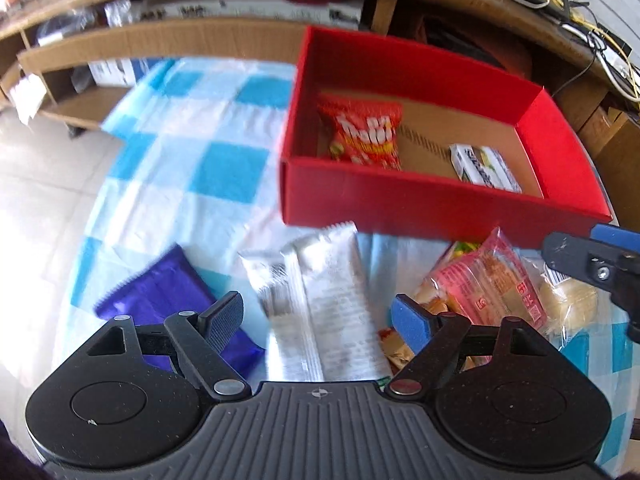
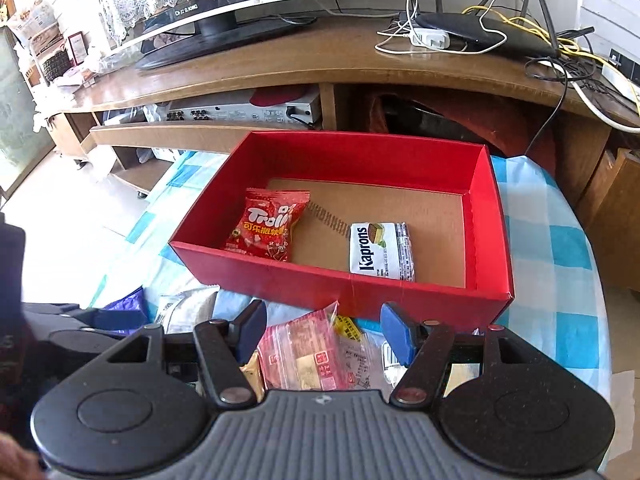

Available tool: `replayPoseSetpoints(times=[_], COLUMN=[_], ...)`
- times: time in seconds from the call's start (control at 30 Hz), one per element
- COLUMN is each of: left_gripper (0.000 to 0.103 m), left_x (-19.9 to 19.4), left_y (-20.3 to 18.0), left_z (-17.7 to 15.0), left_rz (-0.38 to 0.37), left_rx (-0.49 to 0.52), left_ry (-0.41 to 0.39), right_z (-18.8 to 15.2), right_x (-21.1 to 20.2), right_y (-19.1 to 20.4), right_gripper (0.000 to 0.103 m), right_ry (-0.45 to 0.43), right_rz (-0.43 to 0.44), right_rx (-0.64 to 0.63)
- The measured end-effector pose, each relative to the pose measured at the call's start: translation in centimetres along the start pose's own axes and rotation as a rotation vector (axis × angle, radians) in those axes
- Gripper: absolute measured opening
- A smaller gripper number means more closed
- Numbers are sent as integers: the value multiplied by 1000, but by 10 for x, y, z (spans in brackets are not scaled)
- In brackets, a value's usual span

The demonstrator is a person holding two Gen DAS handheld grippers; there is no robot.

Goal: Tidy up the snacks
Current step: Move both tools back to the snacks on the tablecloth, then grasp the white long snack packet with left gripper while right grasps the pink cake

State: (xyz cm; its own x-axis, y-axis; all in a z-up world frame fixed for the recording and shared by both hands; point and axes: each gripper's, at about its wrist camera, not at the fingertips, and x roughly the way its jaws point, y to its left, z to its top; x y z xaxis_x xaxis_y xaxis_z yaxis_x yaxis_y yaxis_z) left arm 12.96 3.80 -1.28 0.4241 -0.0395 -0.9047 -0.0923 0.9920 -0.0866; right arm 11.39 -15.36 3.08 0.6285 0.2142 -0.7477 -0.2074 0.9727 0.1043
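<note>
The loose snacks lie in a heap on the tabletop's checked cloth (image 1: pixel 208 176), just in front of the near wall of the red box (image 2: pixel 344 284). From the left wrist view they run left to right: a purple packet (image 1: pixel 160 304), a silver-white packet (image 1: pixel 320 300), then a pink clear-wrapped packet (image 1: pixel 484 284) with smaller sweets under it. Two items are already in the box: a red Trolli bag (image 2: pixel 266 226) toward its left end and a white Kaprons wafer pack (image 2: pixel 382 250) nearer the middle.

The step in hand looks like picking the next snack from the heap. The left tongs (image 1: pixel 318 322) stand apart and empty, with the silver-white packet lying lengthwise between the fingers; neither pad appears to press it. The right tongs (image 2: pixel 322 334) also stand apart and empty, hanging above the pink packet, which shows in the gap between them.

The next move likely calls for lowering one pair until its pads bracket a packet's sides, closing, then lifting over the near wall to a bare part of the box floor. The thin, slippery wrappers could slide or crumple.
</note>
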Motion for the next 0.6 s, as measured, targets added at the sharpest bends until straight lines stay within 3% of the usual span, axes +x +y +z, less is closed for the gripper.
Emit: replayPoseSetpoints(times=[0.13,0.37,0.6], left_gripper=[83,61,57], left_x=[9,-4,-15], left_y=[-4,-1,3], left_z=[-5,-15,-32], left_rz=[-19,-41,-72], left_rx=[-12,-11,-1], left_ry=[28,19,24], right_z=[-1,-7,-15], right_x=[2,8,24], right_y=[-5,-9,-3], right_gripper=[74,74,74], right_ry=[12,55,119], right_rz=[-1,-10,-3], right_rx=[11,15,-30])
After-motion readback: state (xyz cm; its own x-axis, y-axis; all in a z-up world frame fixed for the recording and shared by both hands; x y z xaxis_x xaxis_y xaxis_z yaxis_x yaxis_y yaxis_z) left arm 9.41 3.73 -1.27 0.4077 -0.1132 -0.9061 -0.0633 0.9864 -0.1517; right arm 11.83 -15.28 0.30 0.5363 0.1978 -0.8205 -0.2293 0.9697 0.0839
